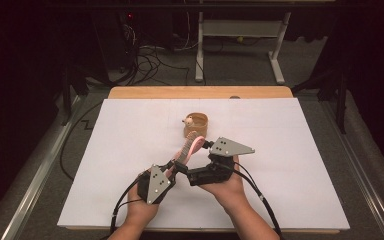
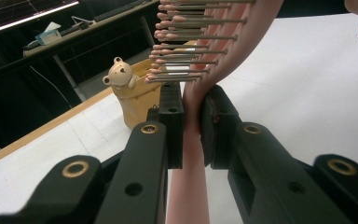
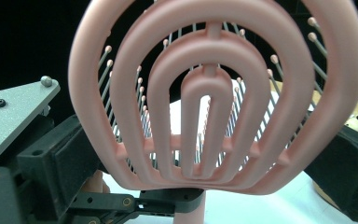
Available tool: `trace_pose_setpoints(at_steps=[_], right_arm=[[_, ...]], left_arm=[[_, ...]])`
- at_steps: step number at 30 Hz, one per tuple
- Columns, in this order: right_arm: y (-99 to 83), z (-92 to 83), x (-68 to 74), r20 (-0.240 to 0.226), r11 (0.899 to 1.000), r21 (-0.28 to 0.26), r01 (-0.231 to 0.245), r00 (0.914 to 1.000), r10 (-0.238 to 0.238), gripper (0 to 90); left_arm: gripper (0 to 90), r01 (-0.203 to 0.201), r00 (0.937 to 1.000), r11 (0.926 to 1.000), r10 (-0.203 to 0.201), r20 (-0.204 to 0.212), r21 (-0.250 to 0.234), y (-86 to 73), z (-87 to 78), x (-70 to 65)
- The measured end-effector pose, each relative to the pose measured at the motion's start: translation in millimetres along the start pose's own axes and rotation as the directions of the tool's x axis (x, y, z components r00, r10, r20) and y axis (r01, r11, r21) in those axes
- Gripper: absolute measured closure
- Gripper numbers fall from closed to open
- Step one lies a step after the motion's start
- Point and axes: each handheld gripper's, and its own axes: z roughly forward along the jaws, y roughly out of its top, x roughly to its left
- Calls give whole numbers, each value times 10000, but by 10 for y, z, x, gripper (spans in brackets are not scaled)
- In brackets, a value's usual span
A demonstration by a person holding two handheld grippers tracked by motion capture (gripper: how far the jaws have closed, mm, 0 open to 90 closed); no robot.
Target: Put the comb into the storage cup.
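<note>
Left tongs (image 2: 192, 135): closed on the handle of the pink hairbrush (image 2: 200, 70), just below the head; the brush is held off the white surface (image 1: 290, 150), head tilted up and away.

Right tongs (image 1: 211, 150): jaws stand wide either side of the brush head, not yet pressing it as far as the right gripper view shows.

Brush head (image 3: 214, 93): open looped ribs with thin ball-tipped pins. Judged light, ribs springy, pins easily bent. The smooth plastic handle may twist in a pinch. Best hold: solid handle or the head's outer rim, never the pins.

Farther off: tan cup (image 1: 196, 125) with a small bear figure (image 2: 120, 74) on its rim.
</note>
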Motion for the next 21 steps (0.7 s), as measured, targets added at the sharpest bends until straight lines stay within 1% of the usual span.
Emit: trace_pose_setpoints(at_steps=[6,12,16,21], right_arm=[[4,-7,-7,70,10000,-24,-26,10000,26,80],[0,2,-8,76,10000,-34,-82,9999,82,113],[-3,6,-2,68,9999,-70,-80,9999,81,153],[-4,13,-2,79,9998,-157,-122,9999,123,168]], left_arm=[[807,160,9998,9999,-160,-104,-2,-7,-3,22],[807,164,9997,9999,-164,-160,-18,-4,-12,28],[807,159,9997,9999,-159,-177,-23,-2,-12,22],[807,185,9996,9998,-185,-219,5,-4,-13,30]])
